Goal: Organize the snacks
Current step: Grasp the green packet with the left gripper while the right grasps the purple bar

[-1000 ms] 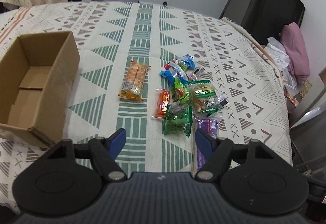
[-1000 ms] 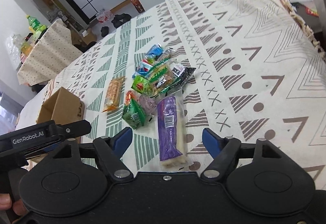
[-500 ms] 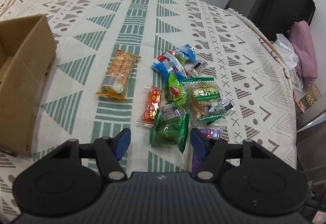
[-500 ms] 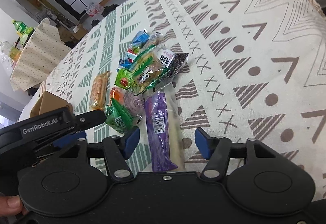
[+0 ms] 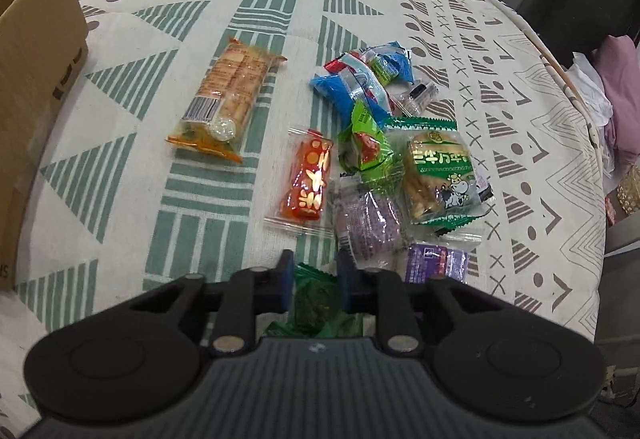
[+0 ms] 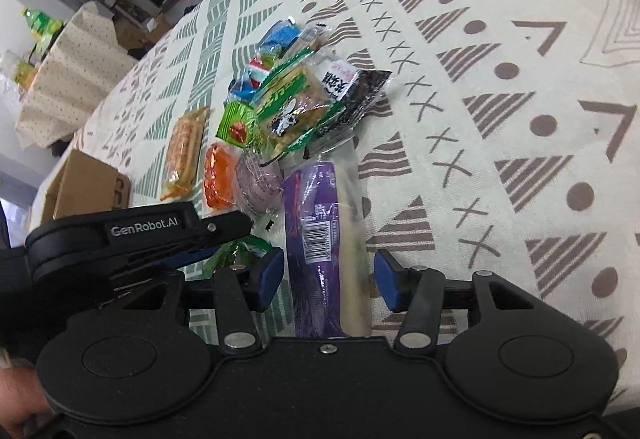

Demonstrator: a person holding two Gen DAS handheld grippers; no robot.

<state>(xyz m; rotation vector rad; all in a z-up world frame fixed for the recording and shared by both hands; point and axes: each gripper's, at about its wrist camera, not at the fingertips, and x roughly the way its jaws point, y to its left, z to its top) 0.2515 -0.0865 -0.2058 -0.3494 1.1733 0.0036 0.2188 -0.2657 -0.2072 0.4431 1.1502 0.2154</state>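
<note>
A pile of wrapped snacks lies on the patterned cloth. My left gripper [image 5: 314, 285] has closed on a green snack packet [image 5: 316, 299] at the near end of the pile. My right gripper [image 6: 330, 279] is open, its jaws either side of a long purple packet [image 6: 316, 235] without touching it. A long orange cracker pack [image 5: 228, 91] lies apart to the left, a red-orange candy packet [image 5: 310, 179] beside the pile. A green cow-print biscuit pack [image 5: 440, 175] and blue packets [image 5: 352, 83] lie farther away. The left gripper's body [image 6: 136, 235] shows in the right wrist view.
An open cardboard box [image 5: 36, 71] stands at the left on the cloth, also in the right wrist view [image 6: 88, 187]. The table's right edge [image 5: 592, 159] drops off toward a pink bundle [image 5: 620, 87] and dark furniture.
My left gripper has moved forward and down over the green packet and its jaws have narrowed from wide open onto it. My right gripper has moved closer over the purple packet and narrowed a little.
</note>
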